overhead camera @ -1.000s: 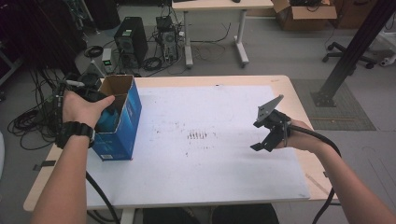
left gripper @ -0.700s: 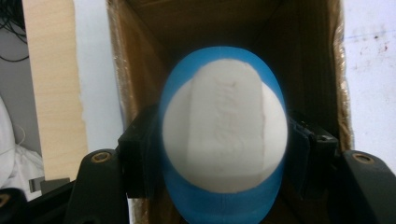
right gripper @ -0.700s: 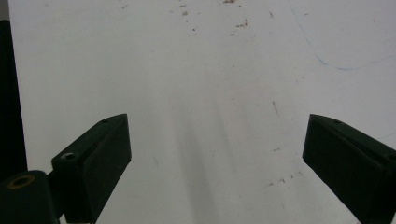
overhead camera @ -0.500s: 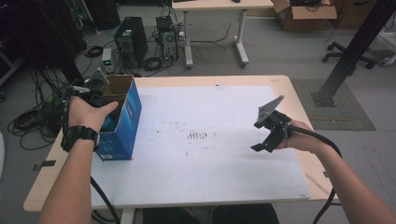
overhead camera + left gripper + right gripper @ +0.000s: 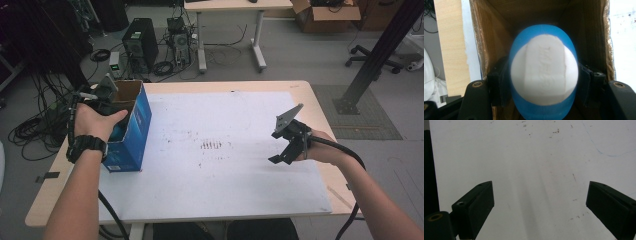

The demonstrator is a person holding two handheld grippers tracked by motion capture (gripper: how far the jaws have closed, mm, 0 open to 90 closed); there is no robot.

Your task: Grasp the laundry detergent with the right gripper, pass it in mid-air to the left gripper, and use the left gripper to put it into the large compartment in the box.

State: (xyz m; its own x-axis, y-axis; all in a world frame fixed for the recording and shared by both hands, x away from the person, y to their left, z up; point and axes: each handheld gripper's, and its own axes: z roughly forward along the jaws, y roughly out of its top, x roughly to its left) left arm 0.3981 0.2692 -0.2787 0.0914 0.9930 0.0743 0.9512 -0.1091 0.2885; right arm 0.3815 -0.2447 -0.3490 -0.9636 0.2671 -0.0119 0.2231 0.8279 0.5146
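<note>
In the high view, a tall blue cardboard box with an open brown top point(image 5: 131, 131) stands at the left edge of the white sheet point(image 5: 225, 165) that covers the light wooden table point(image 5: 320, 102). The person's left hand point(image 5: 97, 122), a black watch on its wrist, holds the left gripper point(image 5: 107, 102) down into the mouth of the box. Its jaws and whatever they carry are hidden behind the hand and the box wall; the grey plate on top of it sticks out above the rim. The right gripper point(image 5: 285, 150) hangs over the right part of the sheet, well apart from the box, with its jaws spread and nothing between them. Its cable trails back along the forearm and is cut off at the bottom edge.

In the left gripper view, the two black jaws are clamped on either side of a rounded blue object with a white raised face point(image 5: 544, 72), which sits inside the brown cardboard interior point(image 5: 499, 27) of the box. Embossed lettering on the white face is too blurred to read, and the object's lower end is cut off by the frame. The object hides the bottom of the box. A strip of the sheet and the table's wood show at the left.

In the right gripper view, the right gripper point(image 5: 540, 202) has its jaws wide apart, released, above the bare, faintly stained sheet point(image 5: 536, 157). Both jaws are cut off by the lower edge.
</note>
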